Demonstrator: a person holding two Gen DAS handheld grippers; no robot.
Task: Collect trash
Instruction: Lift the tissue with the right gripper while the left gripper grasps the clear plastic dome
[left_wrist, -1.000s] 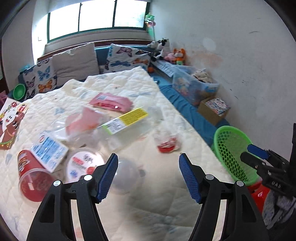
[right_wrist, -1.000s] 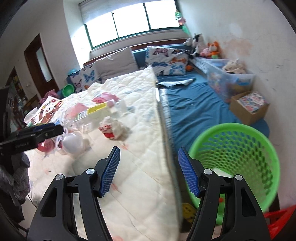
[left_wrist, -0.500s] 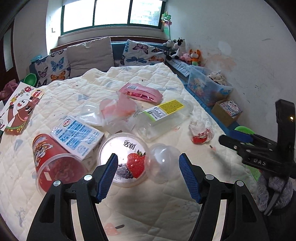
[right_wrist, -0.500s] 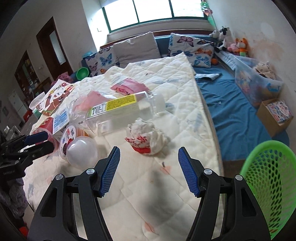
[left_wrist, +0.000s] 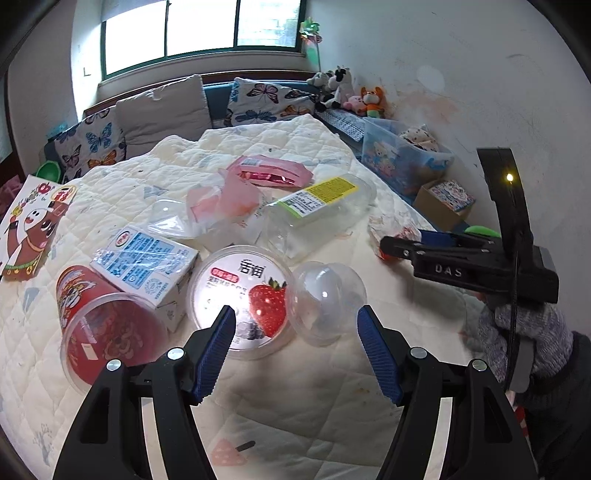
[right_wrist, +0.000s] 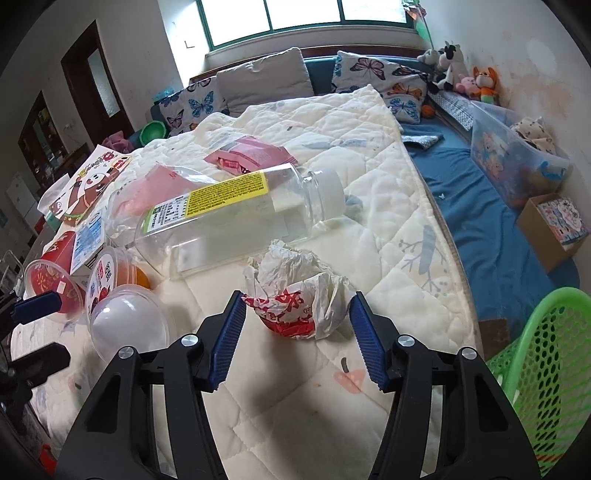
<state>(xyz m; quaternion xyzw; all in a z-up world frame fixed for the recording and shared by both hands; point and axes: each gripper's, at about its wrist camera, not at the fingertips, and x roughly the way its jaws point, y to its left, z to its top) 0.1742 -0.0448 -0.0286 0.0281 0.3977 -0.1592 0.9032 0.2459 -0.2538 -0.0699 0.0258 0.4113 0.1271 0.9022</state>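
The right gripper (right_wrist: 297, 328) has swung away from the green basket (right_wrist: 546, 354), which filled its view a second ago and now shows only at the right edge. It now sits low over the quilted bed (right_wrist: 369, 184), its blue fingers (right_wrist: 229, 332) on either side of a crumpled red-and-white wrapper (right_wrist: 295, 302); they are closing in, the wrapper between them but not yet squeezed. Just behind the wrapper lies a clear plastic bottle (right_wrist: 236, 218) with a yellow label.

The left gripper (left_wrist: 295, 349) has come down a little over the litter; its fingers (left_wrist: 218, 343) stay spread and empty, as before, with a clear plastic dome (left_wrist: 327, 299) and a strawberry-lidded cup (left_wrist: 240, 295) in front of them. A blue-and-white carton (left_wrist: 144, 262) and a red tub (left_wrist: 99, 325) lie to the left. The right gripper reaches in from the right of this view, in a gloved hand (left_wrist: 528, 332)
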